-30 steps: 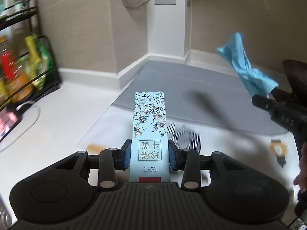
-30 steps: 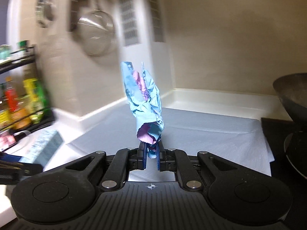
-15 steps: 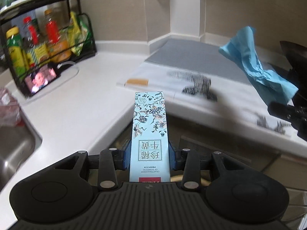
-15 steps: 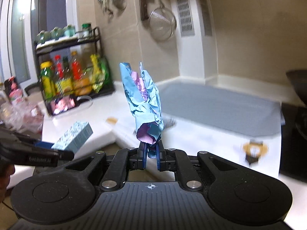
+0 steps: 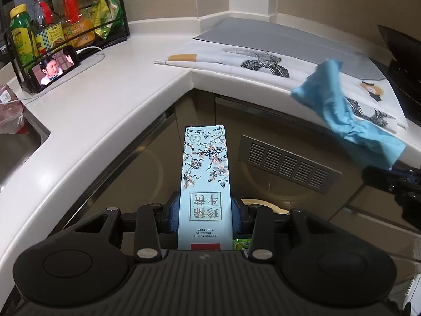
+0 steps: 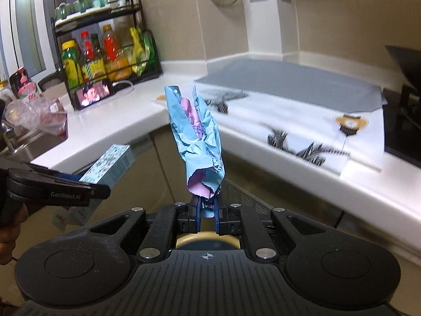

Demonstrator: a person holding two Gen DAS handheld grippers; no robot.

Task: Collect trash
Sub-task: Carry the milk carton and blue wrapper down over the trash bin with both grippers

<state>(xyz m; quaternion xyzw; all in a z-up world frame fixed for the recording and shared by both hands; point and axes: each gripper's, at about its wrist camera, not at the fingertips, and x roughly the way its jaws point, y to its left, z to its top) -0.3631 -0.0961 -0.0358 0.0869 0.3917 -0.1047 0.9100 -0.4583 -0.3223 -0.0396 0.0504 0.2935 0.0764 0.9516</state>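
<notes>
My left gripper (image 5: 204, 214) is shut on a long light-blue floral carton (image 5: 204, 173), held out past the counter edge in front of the cabinet fronts. It also shows in the right wrist view (image 6: 110, 166) at the left. My right gripper (image 6: 206, 217) is shut on a crumpled blue and pink wrapper (image 6: 197, 142) that stands upright above the jaws. The wrapper also shows in the left wrist view (image 5: 344, 115) at the right. Below both grippers a round tan rim (image 6: 208, 239) with a green scrap (image 5: 242, 243) shows; most of it is hidden.
A white L-shaped counter (image 5: 105, 97) wraps the corner. On it lie a printed white sheet (image 5: 236, 60) and a grey mat (image 5: 276, 36). A black bottle rack (image 5: 60, 26), a phone (image 5: 54, 68), a sink (image 5: 15, 147) and a black stove (image 6: 405, 121) stand around. A vent grille (image 5: 286, 163) sits in the cabinet front.
Both grippers have pulled back from above the counter and dropped in front of the cabinets, each keeping hold of its item. The rack, the phone and the sink have come into view.
</notes>
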